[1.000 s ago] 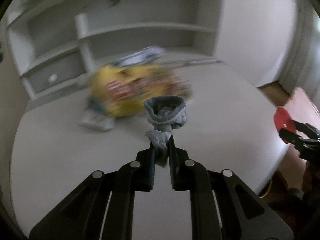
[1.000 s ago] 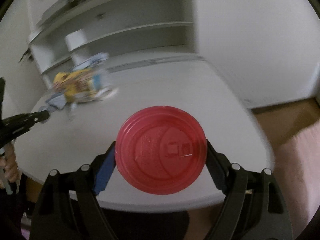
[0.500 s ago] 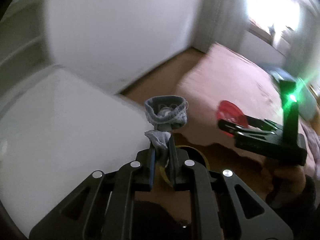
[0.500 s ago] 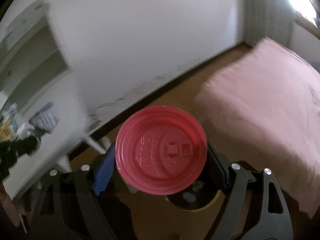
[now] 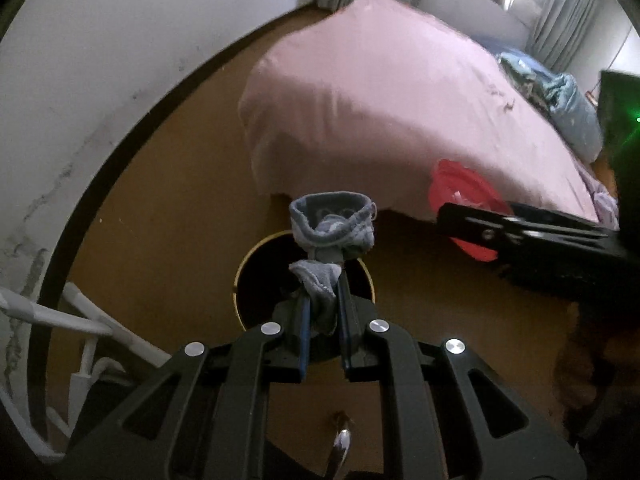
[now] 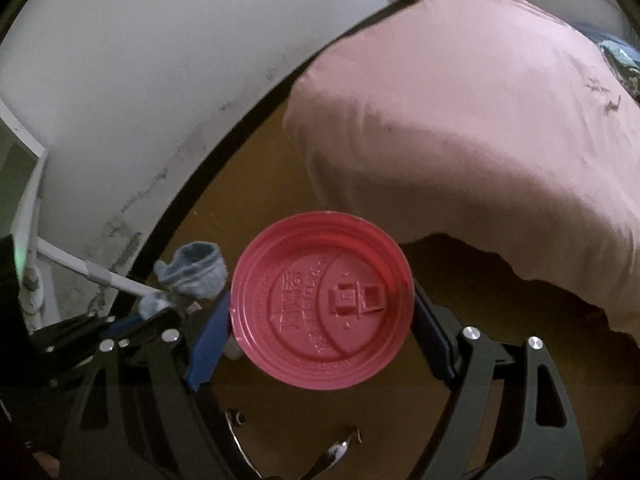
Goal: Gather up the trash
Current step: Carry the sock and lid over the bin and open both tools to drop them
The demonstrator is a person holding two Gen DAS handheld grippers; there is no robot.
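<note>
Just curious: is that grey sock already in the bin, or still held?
Still held: the left gripper pinches the grey sock above the round bin's opening.

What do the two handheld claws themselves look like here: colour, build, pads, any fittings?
Both the left claw and the right claw are matt black frames with triangular cut-outs and round silver bolt heads. Blue pads line the fingers. No cables or markings show; sleeves can't be made out.

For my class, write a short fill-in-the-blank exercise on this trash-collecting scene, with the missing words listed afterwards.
1. The left gripper is shut on a grey ____.
2. The right gripper holds a round lid coloured ____.
3. The bin under the left gripper stands on the ____.
4. The bed has a cover coloured ____.

Missing words: sock; red; floor; pink
</note>
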